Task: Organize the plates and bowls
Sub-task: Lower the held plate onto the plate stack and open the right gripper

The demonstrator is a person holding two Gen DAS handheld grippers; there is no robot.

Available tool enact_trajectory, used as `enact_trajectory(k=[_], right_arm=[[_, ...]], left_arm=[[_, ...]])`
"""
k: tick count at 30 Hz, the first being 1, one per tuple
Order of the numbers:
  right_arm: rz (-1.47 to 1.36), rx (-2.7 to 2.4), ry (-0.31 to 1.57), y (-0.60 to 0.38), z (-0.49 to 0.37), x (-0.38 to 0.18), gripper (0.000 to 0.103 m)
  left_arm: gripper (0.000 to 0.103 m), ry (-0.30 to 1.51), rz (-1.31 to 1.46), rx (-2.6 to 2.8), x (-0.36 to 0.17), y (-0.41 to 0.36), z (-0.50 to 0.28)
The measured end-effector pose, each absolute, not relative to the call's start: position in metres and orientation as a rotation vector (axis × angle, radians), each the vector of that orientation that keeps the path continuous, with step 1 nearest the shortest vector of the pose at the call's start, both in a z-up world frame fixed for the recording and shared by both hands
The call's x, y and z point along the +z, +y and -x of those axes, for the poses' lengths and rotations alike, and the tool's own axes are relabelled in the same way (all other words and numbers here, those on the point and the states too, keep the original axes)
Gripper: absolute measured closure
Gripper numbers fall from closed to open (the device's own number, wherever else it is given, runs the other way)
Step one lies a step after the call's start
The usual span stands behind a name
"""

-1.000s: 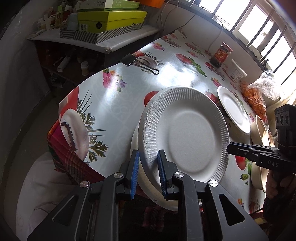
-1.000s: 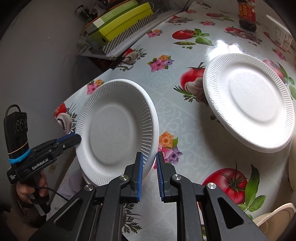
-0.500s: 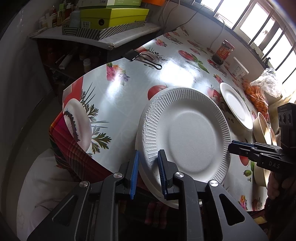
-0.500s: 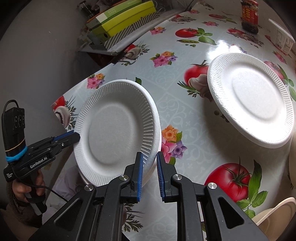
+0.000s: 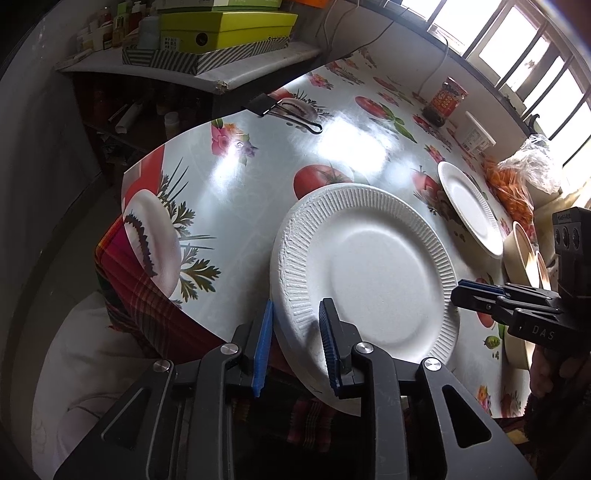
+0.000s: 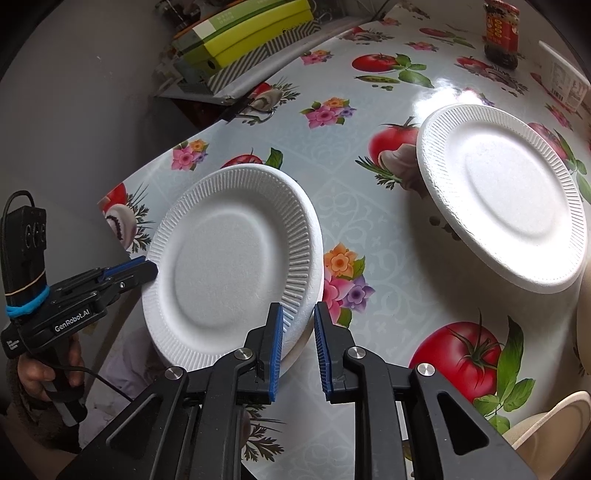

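Releasing: left gripper [image 5: 295,341] jaws just widened, slack around foam plate [image 5: 369,266] rim; right gripper [image 6: 298,349] slightly parted, gripping nothing. Light, crushable, grab rim.

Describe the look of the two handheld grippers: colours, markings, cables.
Both are black plastic with ribbed blue pads. The left gripper reads "GenRobot.AI", with a blue band, a black cable and a black box with three round holes. The right gripper shows "DAS" and a similar box. Silver screws dot the arms.

bowls [image 5: 524,254] were half hidden behind right gripper [image 5: 458,295] | bowl [image 6: 550,424] was cut by frame edge | jar [image 6: 501,33] label was too small to read
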State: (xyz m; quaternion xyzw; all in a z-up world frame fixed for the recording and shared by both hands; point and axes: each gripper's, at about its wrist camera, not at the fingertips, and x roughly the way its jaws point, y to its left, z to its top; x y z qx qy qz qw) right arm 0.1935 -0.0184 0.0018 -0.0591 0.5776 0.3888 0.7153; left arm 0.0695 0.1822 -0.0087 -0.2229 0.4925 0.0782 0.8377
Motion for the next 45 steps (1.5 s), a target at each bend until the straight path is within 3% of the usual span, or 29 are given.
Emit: enact_trajectory(k=[1, 4, 10, 23, 45], right_arm=[[0.13, 0.863, 1.278, -0.019, -0.193, 0.002, 0.083], [0.139, 0.859, 1.269, -0.018, -0.192, 0.003, 0.075], [0.141, 0.829, 1.238, -0.022, -0.193, 0.009, 0.067], [0.067, 0.852, 1.309, -0.027, -0.186, -0.007, 0.067], [0.071, 0.813, 1.303, -0.004, -0.219, -0.005, 0.067]], left_arm=[[0.062, 1.04, 0.474, 0.161, -0.008, 0.182, -0.069], [0.055, 1.025, 0.48, 0.154, -0.006, 0.181, -0.067], [0.055, 1.029, 0.467, 0.178, -0.003, 0.185, -0.065], [0.055, 1.076, 0.626, 0.067, -0.019, 0.188, -0.064], [0.055, 1.101, 0.637, 0.081, -0.018, 0.198, -0.098]])
